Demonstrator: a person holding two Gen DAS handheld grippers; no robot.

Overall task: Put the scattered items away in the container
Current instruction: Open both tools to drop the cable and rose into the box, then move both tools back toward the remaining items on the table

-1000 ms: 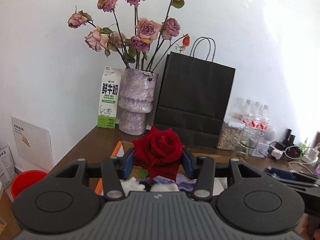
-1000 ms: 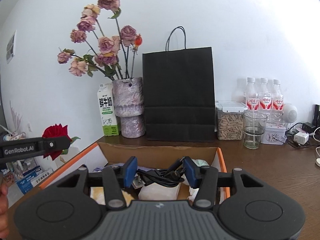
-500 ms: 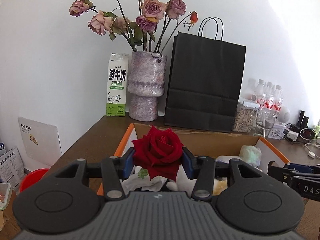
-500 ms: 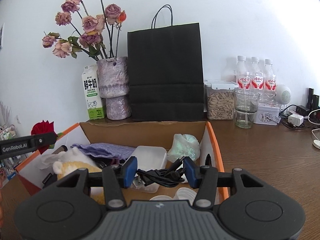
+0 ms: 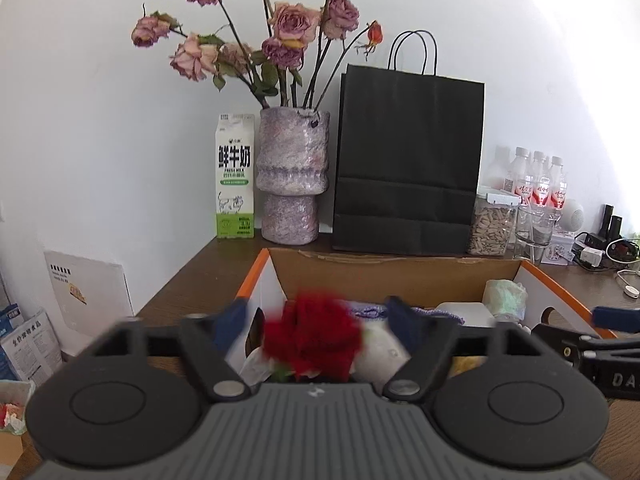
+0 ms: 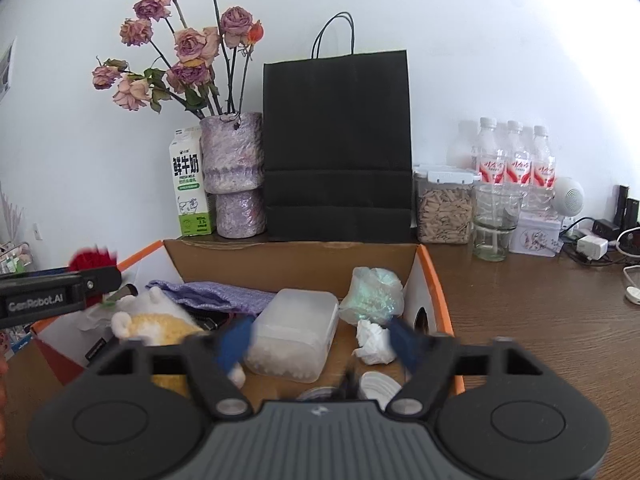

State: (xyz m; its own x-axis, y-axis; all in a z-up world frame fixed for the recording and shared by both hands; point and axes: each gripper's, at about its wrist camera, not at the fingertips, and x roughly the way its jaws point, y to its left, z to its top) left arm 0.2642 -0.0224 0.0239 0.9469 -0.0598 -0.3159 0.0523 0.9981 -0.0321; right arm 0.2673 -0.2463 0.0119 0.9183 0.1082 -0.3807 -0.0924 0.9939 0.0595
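Note:
An orange-rimmed cardboard box (image 5: pixel 400 276) (image 6: pixel 296 264) sits below both grippers. My left gripper (image 5: pixel 318 320) hangs over its left end, jaws opening. A blurred red rose (image 5: pixel 316 340) (image 6: pixel 92 258) sits loose between the blue pads (image 5: pixel 232 322), which no longer press on it. My right gripper (image 6: pixel 320 340) is over the right end, jaws opening too. A black cable (image 6: pixel 348 384) shows as a dark blur low between its fingers, free of them. In the box lie a plastic tub (image 6: pixel 292 332), a yellow plush (image 6: pixel 160 326), a purple cloth (image 6: pixel 216 296), a green bag (image 6: pixel 372 292) and a tissue (image 6: pixel 372 340).
Behind the box on the wooden table (image 6: pixel 540 320) stand a milk carton (image 6: pixel 188 188), a vase of dried roses (image 6: pixel 236 176), a black paper bag (image 6: pixel 336 144), a seed jar (image 6: pixel 442 208), a glass (image 6: pixel 494 220) and water bottles (image 6: pixel 516 160). Chargers and cables (image 6: pixel 592 246) lie at the far right.
Both grippers sank over the box, then their jaws spread wide. The rose came loose between the left pads. The cable slipped out of the right pads and dropped toward the box.

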